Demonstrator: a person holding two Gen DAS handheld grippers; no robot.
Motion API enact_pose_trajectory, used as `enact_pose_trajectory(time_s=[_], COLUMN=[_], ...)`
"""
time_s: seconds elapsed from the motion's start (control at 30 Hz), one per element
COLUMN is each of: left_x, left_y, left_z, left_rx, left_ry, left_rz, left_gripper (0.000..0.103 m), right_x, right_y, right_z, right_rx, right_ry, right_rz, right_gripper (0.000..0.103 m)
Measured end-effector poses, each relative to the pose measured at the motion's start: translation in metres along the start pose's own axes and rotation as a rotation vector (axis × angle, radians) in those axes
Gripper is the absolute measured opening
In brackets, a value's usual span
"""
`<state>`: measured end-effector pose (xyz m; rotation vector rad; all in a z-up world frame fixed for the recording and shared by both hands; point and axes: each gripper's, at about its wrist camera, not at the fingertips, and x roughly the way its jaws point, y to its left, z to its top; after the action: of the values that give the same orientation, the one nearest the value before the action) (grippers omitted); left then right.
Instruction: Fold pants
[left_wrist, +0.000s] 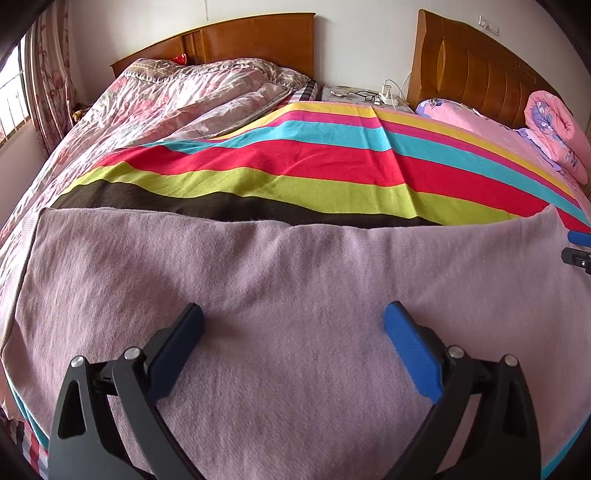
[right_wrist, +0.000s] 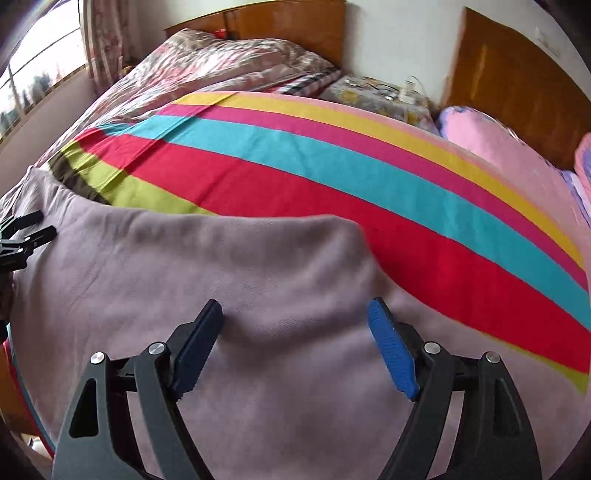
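The mauve-pink pants (left_wrist: 295, 280) lie flat on the striped bedsheet (left_wrist: 314, 162), filling the near part of the left wrist view. They also show in the right wrist view (right_wrist: 207, 266), with their far edge folded over. My left gripper (left_wrist: 293, 317) is open and empty just above the fabric. My right gripper (right_wrist: 295, 314) is open and empty over the pants near their right edge. The right gripper's tip shows at the far right in the left wrist view (left_wrist: 578, 247). The left gripper shows at the far left in the right wrist view (right_wrist: 26, 236).
A floral quilt (left_wrist: 177, 99) lies at the far left of the bed. A pink pillow (left_wrist: 465, 118) and a rolled pink blanket (left_wrist: 554, 129) sit at the far right. Wooden headboards (left_wrist: 476, 62) and a nightstand with cables (left_wrist: 365, 96) stand behind. A window (right_wrist: 33, 81) is on the left.
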<state>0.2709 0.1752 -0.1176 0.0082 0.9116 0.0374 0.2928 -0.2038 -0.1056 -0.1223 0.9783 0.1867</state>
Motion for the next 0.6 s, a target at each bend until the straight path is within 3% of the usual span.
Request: enact_pose_trajectory(time_s=[0.17, 0.27, 0.33, 0.37, 0.47, 0.6], left_x=[0.001, -0.001, -0.017, -0.029, -0.060, -0.071], left_y=[-0.001, -0.003, -0.012, -0.021, -0.074, -0.197], left_z=[0.001, 0.003, 0.008, 0.011, 0.028, 0.045], left_rx=[0.003, 0.001, -0.012, -0.007, 0.062, 0.277], left_ry=[0.002, 0.016, -0.014, -0.048, -0.148, -0.153], left_rz=[0.009, 0.049, 0.099, 0.088, -0.016, -0.210], left_gripper=[0.100, 0.100, 0.099, 0.099, 0.101, 0.102], right_x=[-0.014, -0.038, -0.056, -0.062, -0.077, -0.098], right_y=[-0.064, -0.098, -0.119, -0.130, -0.162, -0.182], right_z=[-0.030, -0.043, -0.056, -0.063, -0.088, -0.110], right_rx=[0.094, 0.146, 0.175, 0.194, 0.263, 0.333], right_ry=[0.004, -0.013, -0.044, -0.049, -0.066, -0.131], right_rz=[-0.053, -0.172, -0.170, -0.185, -0.196, -0.141], right_gripper=[0.083, 0.083, 0.084, 0.084, 0.084, 0.084])
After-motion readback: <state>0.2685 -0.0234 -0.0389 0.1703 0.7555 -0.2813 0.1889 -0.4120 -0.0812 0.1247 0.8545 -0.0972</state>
